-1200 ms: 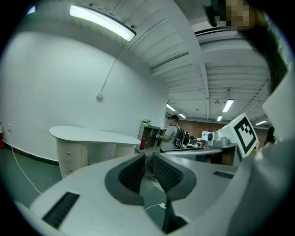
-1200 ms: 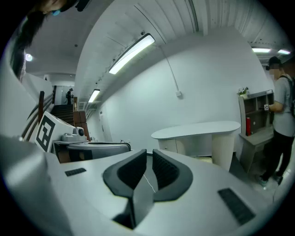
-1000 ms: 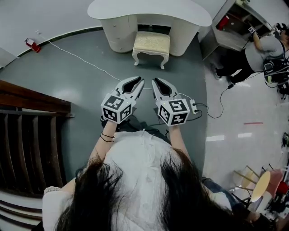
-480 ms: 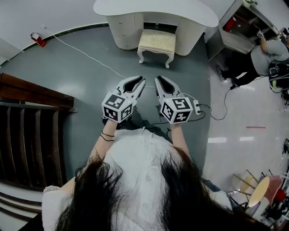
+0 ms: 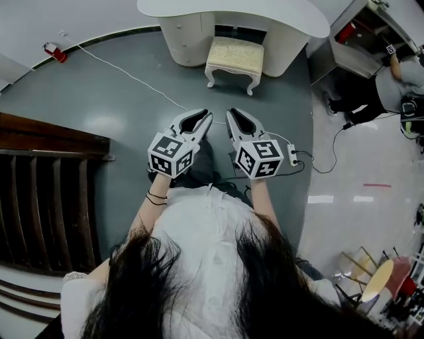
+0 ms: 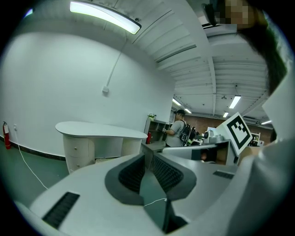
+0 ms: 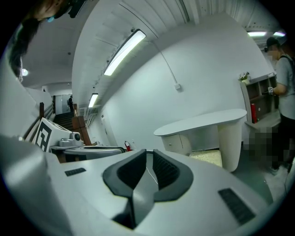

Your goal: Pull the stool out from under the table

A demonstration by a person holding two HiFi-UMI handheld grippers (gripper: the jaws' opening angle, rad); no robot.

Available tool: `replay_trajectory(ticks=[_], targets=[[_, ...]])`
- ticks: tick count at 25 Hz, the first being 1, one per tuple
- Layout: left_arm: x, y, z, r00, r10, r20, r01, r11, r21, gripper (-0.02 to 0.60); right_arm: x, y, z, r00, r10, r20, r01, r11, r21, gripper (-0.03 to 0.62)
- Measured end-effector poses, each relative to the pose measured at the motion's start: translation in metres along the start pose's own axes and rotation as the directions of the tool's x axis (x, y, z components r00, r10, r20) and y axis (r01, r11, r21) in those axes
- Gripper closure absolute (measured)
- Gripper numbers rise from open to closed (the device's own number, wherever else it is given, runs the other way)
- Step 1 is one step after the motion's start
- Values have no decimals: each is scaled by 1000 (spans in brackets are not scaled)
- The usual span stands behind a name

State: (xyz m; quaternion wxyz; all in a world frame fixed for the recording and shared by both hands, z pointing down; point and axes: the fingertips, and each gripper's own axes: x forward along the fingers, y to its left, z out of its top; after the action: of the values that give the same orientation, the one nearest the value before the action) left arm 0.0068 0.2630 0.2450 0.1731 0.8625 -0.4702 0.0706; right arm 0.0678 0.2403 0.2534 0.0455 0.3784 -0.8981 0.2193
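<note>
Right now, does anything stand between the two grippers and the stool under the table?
Nothing solid does. Open grey floor lies between the left gripper, the right gripper and the stool, which sits partly under the table. Only a thin white cable lies flat across the floor, ahead of the left gripper.

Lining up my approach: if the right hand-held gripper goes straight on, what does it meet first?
Way looks free nearby; the right hand-held gripper then probably meets the stool, though depth is unclear.
</note>
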Motion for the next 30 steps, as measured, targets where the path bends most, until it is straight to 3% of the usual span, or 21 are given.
replay_trajectory(ticks=[12, 19, 30], targets=[[85, 113, 30, 994, -87, -58, 87, 996, -11, 518, 118, -54, 25, 996, -83, -29, 85, 995, 45, 537], [126, 185, 38, 986, -134, -96, 129, 990, -56, 518, 189, -82, 33, 987, -144, -64, 150, 985, 87, 537], [164, 240, 36, 970, -199, -142, 186, 977, -99, 518, 224, -110, 29, 962, -254, -99, 266, 953, 144, 537]])
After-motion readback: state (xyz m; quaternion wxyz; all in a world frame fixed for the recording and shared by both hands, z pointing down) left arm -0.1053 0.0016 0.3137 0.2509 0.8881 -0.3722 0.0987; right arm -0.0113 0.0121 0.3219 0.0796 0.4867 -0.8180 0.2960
